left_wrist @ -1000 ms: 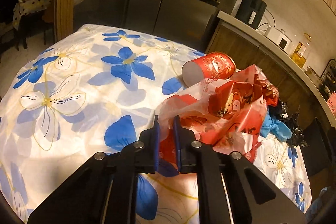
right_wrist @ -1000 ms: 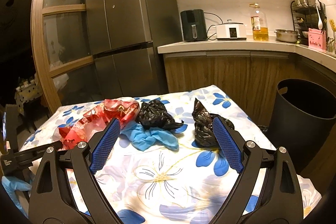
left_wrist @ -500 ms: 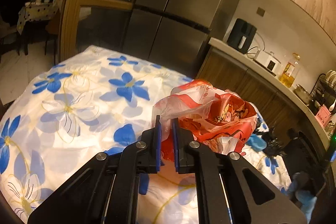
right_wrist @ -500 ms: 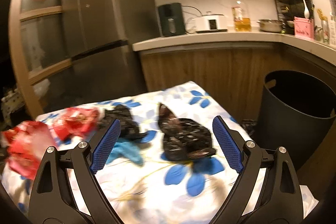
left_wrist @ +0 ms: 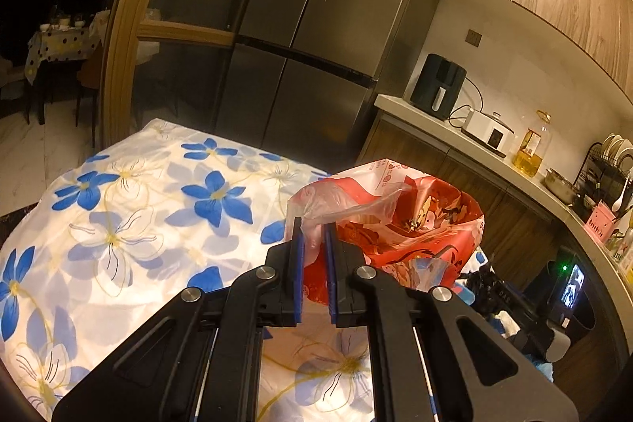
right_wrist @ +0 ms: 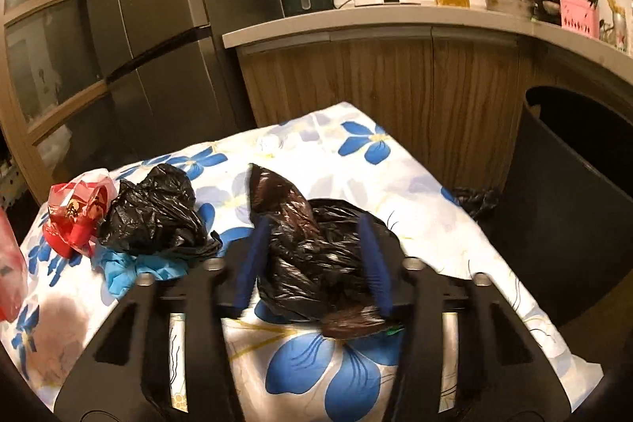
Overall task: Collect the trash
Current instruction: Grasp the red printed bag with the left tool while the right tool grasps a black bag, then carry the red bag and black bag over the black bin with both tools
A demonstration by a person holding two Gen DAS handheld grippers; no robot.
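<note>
My left gripper is shut on the clear edge of a red printed plastic bag and holds it up above the flowered tablecloth. My right gripper stands around a crumpled black plastic bag on the table, its blue pads on either side of the bag, closing in. A second black bag, a blue glove and a red wrapper lie to its left.
A black trash bin stands on the floor right of the table. Behind are a steel fridge, wooden cabinets and a counter with appliances. More black trash hangs at the table's right edge.
My left gripper has lifted the red bag up off the table. My right gripper has moved forward and down over the black bag and narrowed around it.
</note>
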